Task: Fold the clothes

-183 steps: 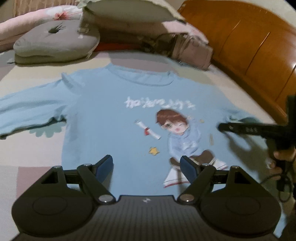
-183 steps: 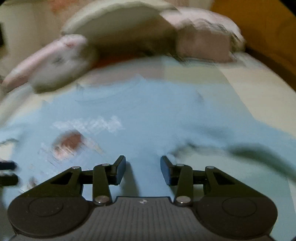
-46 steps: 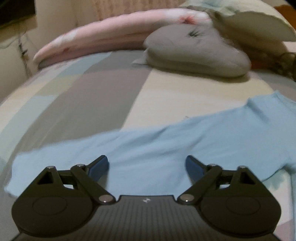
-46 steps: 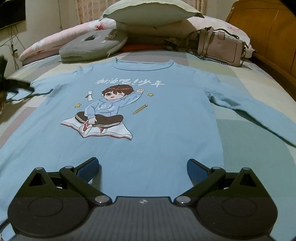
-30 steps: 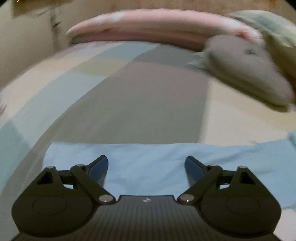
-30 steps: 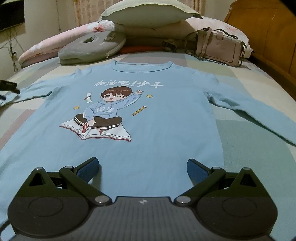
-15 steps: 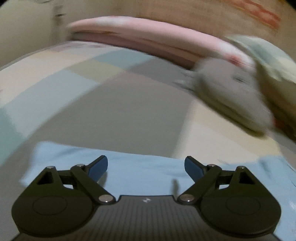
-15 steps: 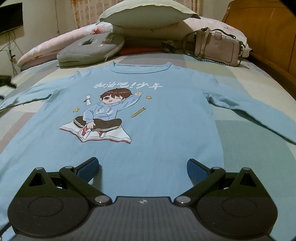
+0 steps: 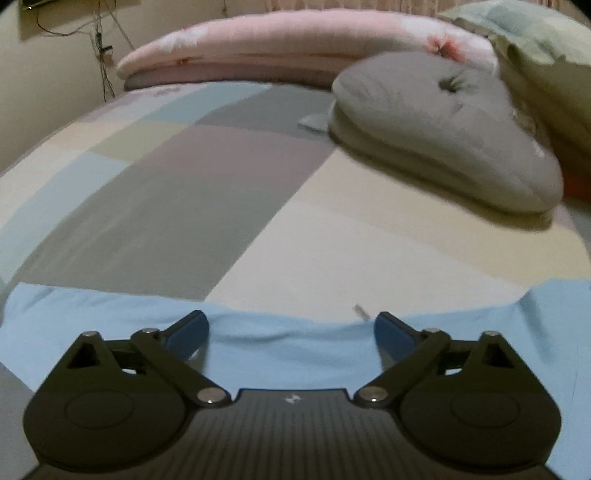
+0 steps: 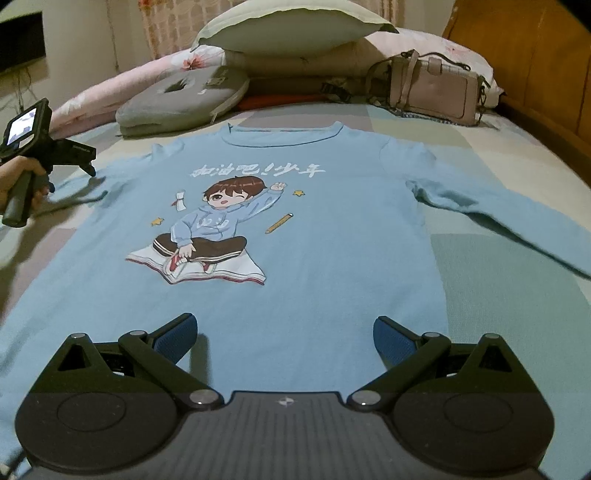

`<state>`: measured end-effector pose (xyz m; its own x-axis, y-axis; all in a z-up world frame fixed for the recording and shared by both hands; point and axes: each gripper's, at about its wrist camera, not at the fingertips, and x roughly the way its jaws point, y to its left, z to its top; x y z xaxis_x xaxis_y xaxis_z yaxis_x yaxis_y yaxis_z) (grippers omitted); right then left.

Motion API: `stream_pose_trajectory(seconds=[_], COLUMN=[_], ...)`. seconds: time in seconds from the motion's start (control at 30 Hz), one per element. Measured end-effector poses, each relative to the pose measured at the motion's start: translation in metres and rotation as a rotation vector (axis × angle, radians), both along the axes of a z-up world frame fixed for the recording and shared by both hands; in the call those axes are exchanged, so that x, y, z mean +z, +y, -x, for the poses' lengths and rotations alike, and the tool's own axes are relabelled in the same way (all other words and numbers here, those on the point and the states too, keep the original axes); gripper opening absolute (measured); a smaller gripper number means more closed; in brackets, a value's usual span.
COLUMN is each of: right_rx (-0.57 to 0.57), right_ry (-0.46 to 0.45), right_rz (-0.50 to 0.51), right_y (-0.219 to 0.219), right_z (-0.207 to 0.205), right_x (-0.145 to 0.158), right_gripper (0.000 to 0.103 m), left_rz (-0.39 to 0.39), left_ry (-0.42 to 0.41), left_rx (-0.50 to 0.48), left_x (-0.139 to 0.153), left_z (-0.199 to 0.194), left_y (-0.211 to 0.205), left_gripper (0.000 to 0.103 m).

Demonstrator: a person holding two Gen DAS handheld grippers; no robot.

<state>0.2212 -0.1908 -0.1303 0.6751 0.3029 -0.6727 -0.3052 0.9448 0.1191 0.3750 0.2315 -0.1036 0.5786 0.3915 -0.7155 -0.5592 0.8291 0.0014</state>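
A light blue long-sleeved shirt [image 10: 332, 229] lies spread flat, front up, on a bed covered by a patchwork bedspread [image 9: 221, 177], its cartoon print [image 10: 207, 236] of a seated child and a line of white characters facing the ceiling and its collar toward the pillows. The right gripper [image 10: 284, 336] hangs low over the shirt's bottom hem, aimed up the length of the garment, its blue-padded fingers [image 10: 391, 339] spread wide with nothing between them. The left gripper [image 9: 291, 332] sits out at the shirt's left sleeve [image 9: 277, 343], which stretches across the lower part of the left wrist view; its fingers are likewise wide apart and empty, poised just above the sleeve's far edge, and whether they touch the cloth cannot be told. In the right wrist view the same left tool [image 10: 40, 147] appears at the far left edge, level with the shoulder of the shirt, gripped around its handle by a person's hand [image 10: 18, 177] and pointing in toward the sleeve. The right sleeve [image 10: 498, 218] runs out diagonally toward the right side of the bed. Beyond the collar sit a grey cushion [image 10: 184, 99], a pale green pillow [image 10: 291, 26], a pink floral bolster [image 9: 295, 40] and a beige handbag [image 10: 436, 88], with a wooden headboard [image 10: 535, 55] at right.
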Motion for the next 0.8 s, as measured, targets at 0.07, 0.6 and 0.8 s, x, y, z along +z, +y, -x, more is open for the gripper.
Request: stream_pose_trajectory(seconds=[0.07,0.6,0.8], right_rx=[-0.001,0.01,0.014], right_ry=[0.009,0.033,0.039], right_rz=[-0.024,-0.057,-0.066], right_y=[-0.003,-0.008,-0.01], right_z=[0.001,0.001,0.002], right_x=[0.001,0.003,0.003], right_gripper=[0.103,0.103,0.103], left_rz=[0.074,0.515,0.445], left_ry=[-0.071,-0.195,-0.156], left_rx=[-0.105,-0.412,-0.383], left_x=[0.012,-0.002,-0.006], left_z=[0.001,-0.039,-0.057], left_y=[-0.019,-0.094,-0.103], left_gripper=[0.096,0.096,0.095])
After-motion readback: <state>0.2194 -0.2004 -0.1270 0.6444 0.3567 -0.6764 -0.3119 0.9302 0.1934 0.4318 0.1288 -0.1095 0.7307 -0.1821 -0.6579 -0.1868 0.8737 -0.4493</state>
